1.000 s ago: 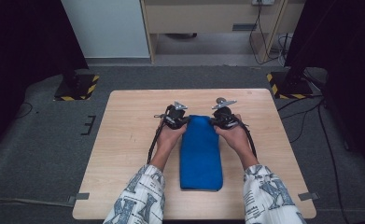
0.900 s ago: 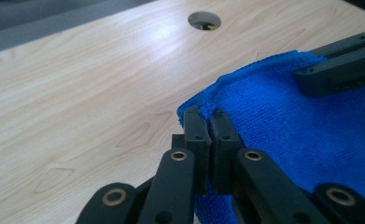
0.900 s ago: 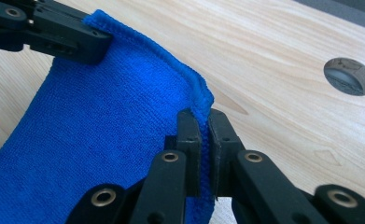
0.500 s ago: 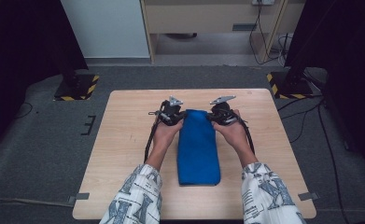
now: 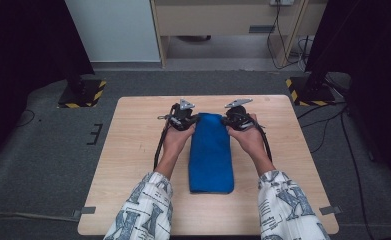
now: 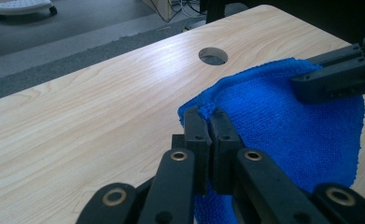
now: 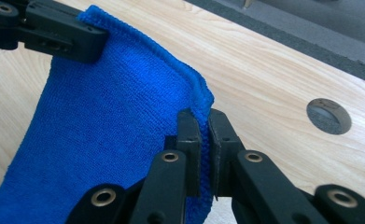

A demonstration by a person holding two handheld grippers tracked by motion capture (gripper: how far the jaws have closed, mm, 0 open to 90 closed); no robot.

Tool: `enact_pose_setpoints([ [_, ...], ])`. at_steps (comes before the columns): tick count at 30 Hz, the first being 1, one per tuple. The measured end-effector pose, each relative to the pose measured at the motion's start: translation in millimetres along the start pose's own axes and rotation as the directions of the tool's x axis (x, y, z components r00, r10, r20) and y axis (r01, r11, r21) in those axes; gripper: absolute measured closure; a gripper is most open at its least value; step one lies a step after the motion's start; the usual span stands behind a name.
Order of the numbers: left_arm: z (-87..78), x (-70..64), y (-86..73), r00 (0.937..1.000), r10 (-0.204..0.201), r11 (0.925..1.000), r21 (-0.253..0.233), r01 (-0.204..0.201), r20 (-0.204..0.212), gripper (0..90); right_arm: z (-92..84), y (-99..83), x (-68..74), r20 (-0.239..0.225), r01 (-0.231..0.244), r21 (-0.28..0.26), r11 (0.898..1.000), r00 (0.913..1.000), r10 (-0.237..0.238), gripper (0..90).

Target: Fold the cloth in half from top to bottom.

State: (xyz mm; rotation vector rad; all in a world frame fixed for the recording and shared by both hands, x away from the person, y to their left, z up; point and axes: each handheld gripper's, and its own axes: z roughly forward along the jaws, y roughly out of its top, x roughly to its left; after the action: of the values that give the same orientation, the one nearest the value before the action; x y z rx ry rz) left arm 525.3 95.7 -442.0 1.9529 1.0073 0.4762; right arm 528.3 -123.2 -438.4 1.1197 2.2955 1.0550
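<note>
- A pale wooden tabletop [image 5: 133, 165] stood on grey carpet.
- A folded blue cloth [image 5: 211, 155] lay along its middle.
- The left tool [image 5: 194, 120] pinched the cloth's far left corner, jaws closed on it.
- The right tool [image 5: 225, 121] gripped the far right corner likewise.

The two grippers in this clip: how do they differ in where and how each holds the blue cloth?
The left gripper pinches the blue cloth's far left corner; the right gripper pinches its far right corner. In the high view, the left gripper's grey plate lies flatter, while the right gripper's plate tilts up. Shared: both are shut on the cloth's hemmed far edge, lifting it slightly off the wooden table.
</note>
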Motion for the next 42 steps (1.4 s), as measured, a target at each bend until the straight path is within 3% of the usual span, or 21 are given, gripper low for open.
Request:
enact_pose_setpoints([
  [8,-5.3,-7.3,-0.1,0.9993,0.037,0.9993,0.007,-0.037,0.0,87.5,-8.3,-8.1,3.4,-0.015,0.026,-0.012,1.0,0.9995,-0.026,85.2],
  [17,-20.1,-20.9,-14.3,0.997,0.077,0.997,0.009,-0.077,0.009,87.4,-23.6,-23.0,15.0,-0.039,0.06,-0.03,0.998,0.9974,-0.061,85.0],
  [21,-26.8,-25.0,-18.7,0.9961,0.088,0.9961,0.009,-0.088,0.013,87.4,-28.6,-29.9,19.4,-0.054,0.054,-0.046,0.997,0.9969,-0.057,85.0],
  [35,-38.0,-35.9,-35.4,0.9925,0.111,0.9937,0.011,-0.111,0.051,87.3,-35.9,-47.4,25.7,-0.08,0.053,-0.051,0.997,0.9952,-0.057,84.7],
  [42,-37.2,-37.1,-49.2,0.9933,0.093,0.9953,0.02,-0.095,0.069,87.2,-35.8,-57.2,30.2,-0.1,0.061,-0.045,0.997,0.9928,-0.066,84.6],
])
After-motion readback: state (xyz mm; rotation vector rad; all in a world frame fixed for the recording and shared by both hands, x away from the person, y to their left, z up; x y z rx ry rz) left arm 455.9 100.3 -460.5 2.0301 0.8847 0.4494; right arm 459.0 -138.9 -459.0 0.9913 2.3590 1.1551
